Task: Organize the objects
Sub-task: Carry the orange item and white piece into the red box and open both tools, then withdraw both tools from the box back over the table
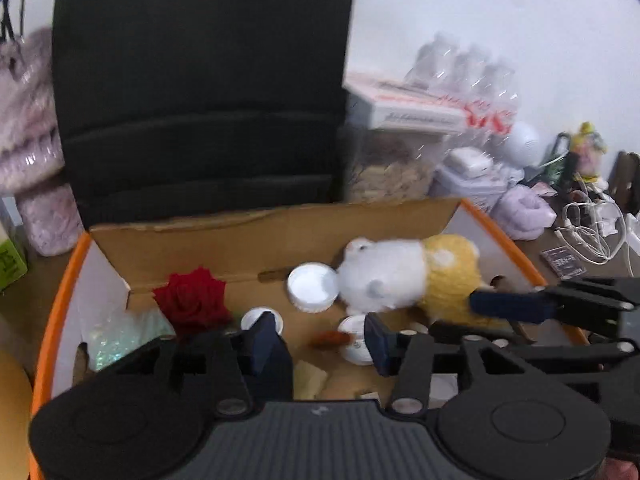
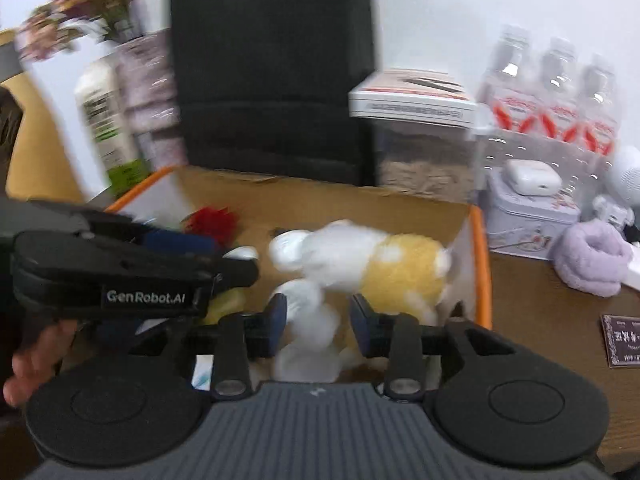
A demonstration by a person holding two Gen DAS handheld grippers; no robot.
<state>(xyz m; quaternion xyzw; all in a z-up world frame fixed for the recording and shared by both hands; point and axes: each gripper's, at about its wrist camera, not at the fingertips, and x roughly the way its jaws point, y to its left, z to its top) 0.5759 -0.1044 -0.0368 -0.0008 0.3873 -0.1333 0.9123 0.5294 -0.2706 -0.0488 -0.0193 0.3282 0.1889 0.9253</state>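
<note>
An open cardboard box with an orange rim (image 1: 60, 292) (image 2: 480, 264) holds a white and yellow plush toy (image 1: 400, 276) (image 2: 360, 264), a red rose (image 1: 192, 300) (image 2: 212, 220), a white lid (image 1: 314, 286) and small white jars (image 1: 354, 340). My left gripper (image 1: 320, 344) is open and empty above the box floor. My right gripper (image 2: 318, 324) is open, its pads on either side of the plush toy's white leg (image 2: 308, 340). The right gripper also shows at the right of the left wrist view (image 1: 520, 304); the left gripper crosses the right wrist view (image 2: 132, 268).
A black chair back (image 1: 200, 92) (image 2: 272, 72) stands behind the box. To the right are a clear container with a white box on it (image 2: 416, 140), water bottles (image 2: 556, 92), a tin (image 2: 528, 216), a lilac towel (image 2: 592, 260) and cables (image 1: 592, 232).
</note>
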